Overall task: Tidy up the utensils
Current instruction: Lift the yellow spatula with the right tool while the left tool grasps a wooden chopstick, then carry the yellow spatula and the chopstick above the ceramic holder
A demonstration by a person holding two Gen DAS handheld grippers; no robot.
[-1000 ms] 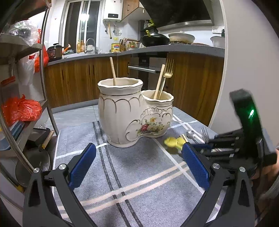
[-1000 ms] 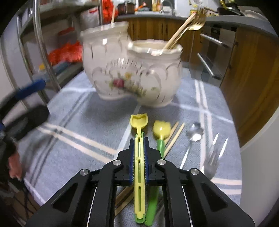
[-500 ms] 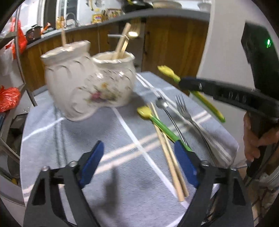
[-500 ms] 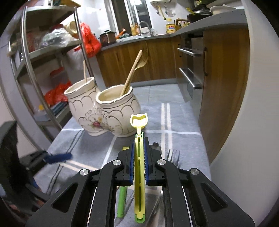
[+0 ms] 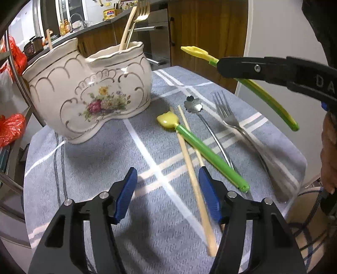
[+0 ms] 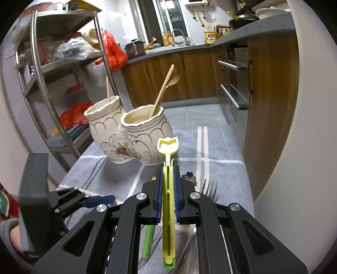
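Observation:
A cream two-compartment ceramic holder point(image 5: 88, 99) point(image 6: 130, 139) stands on the grey striped cloth; its low compartment holds a wooden utensil and a gold fork point(image 5: 141, 11), its tall one a single stick. My right gripper point(image 6: 168, 189) point(image 5: 231, 65) is shut on a yellow-green plastic utensil point(image 6: 167, 145) point(image 5: 263, 94), held in the air right of the holder. My left gripper point(image 5: 167, 194) hangs low over the cloth with its jaws closing. A pair of wooden chopsticks point(image 5: 193, 172) lies between them, just inside the right pad point(image 5: 208, 194), untouched by the left one.
On the cloth lie a second green-handled yellow utensil point(image 5: 206, 151), a metal spoon with a flower-shaped bowl point(image 5: 192, 104) and a metal fork point(image 5: 231, 118). A metal shelf rack point(image 6: 42, 84) stands left, wooden cabinets behind, a white wall point(image 5: 273, 31) right. A hand point(image 5: 328, 151) is at the right edge.
My left gripper swung right and down from facing the holder to over the chopsticks, and its jaws narrowed. My right gripper lifted the yellow-green utensil off the cloth, then held still.

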